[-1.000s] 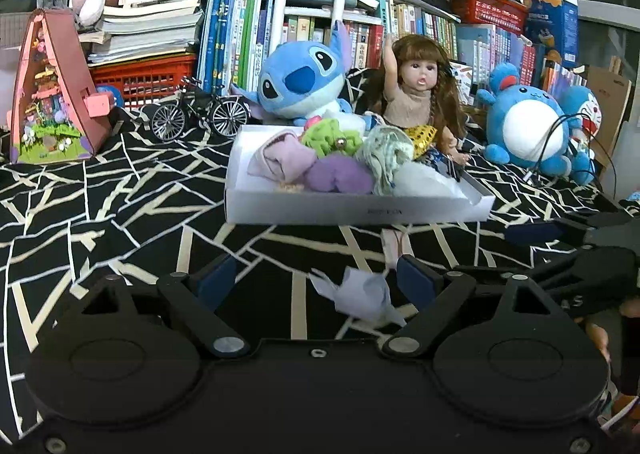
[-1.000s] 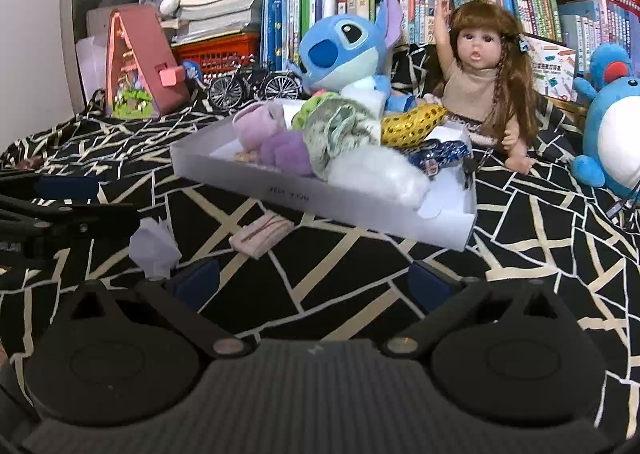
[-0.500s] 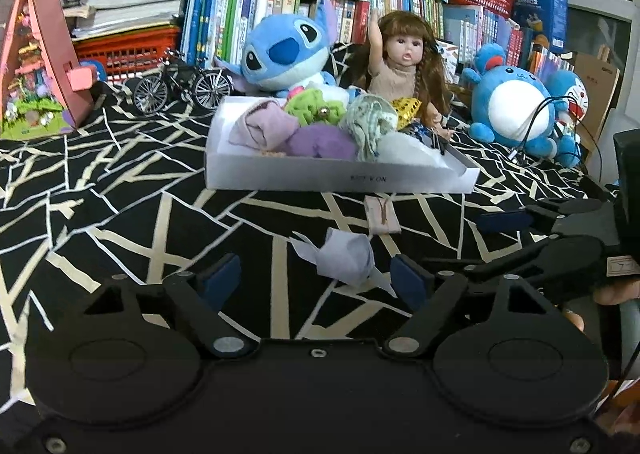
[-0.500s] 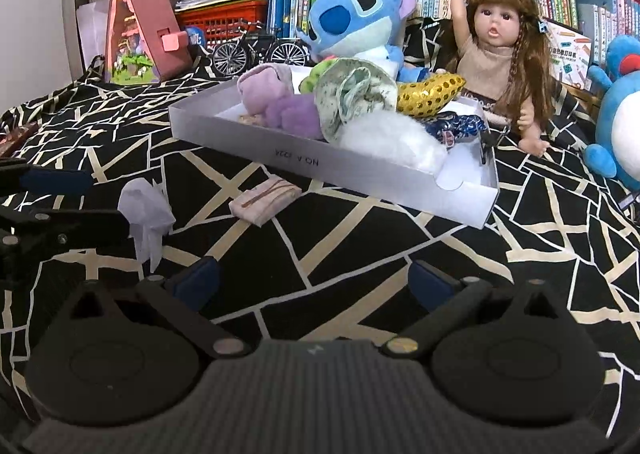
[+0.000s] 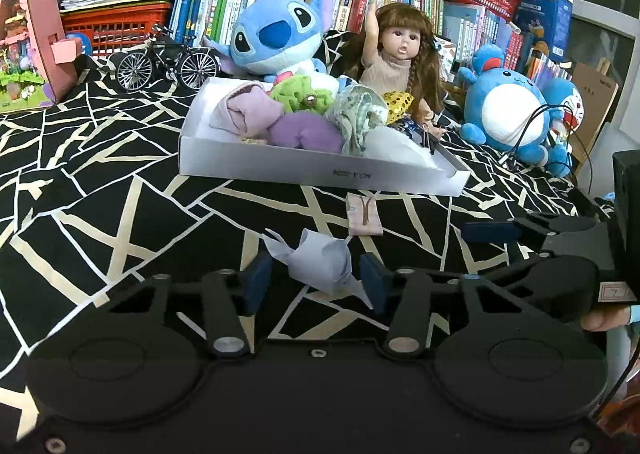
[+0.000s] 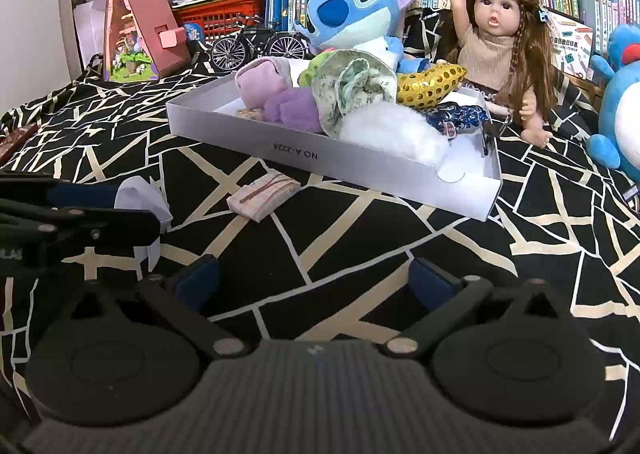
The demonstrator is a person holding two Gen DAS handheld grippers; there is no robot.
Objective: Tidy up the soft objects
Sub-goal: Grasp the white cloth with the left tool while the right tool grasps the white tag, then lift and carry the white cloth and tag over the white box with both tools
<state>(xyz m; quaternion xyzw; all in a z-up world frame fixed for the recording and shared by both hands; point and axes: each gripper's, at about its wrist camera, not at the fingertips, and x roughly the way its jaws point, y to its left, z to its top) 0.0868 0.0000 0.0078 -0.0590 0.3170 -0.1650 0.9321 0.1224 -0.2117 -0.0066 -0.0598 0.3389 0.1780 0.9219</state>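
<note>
The white shallow box [image 5: 320, 169] lay on the black patterned cloth [image 5: 100, 181], its long front wall facing the cameras. It held a pile of soft items: a pale pink cloth [image 5: 244, 113], a purple plush piece [image 5: 306, 131], a green scrunchie [image 5: 300, 93], a green-patterned cloth [image 5: 356, 113], a white fluffy item [image 6: 392, 129], a gold sequined piece [image 6: 432, 83] and a blue patterned wrapper [image 6: 456, 119]. The right end of the box, by the notch in its front wall, showed bare floor.

In front of the box, apart from its wall, a small folded pink packet [image 5: 364, 215] lay flat on the cloth. Nearer the camera sat the crumpled white tissue [image 5: 320, 262].

The left gripper [image 5: 316, 282] had just been closing. Its blue pads [image 5: 256, 282] stood on either side of the tissue; the right pad was at the tissue's edge, while a narrow gap showed at the left pad, so a firm pinch was not evident. The right gripper [image 6: 316, 282] was spread wide with only cloth between its fingers.

Behind the box stood a blue plush toy [image 5: 276, 37], a doll [image 5: 400, 61] and a model bicycle [image 5: 168, 61], closing off the far edge. Open cloth remained to the left of the box and between the box front and both grippers.
</note>
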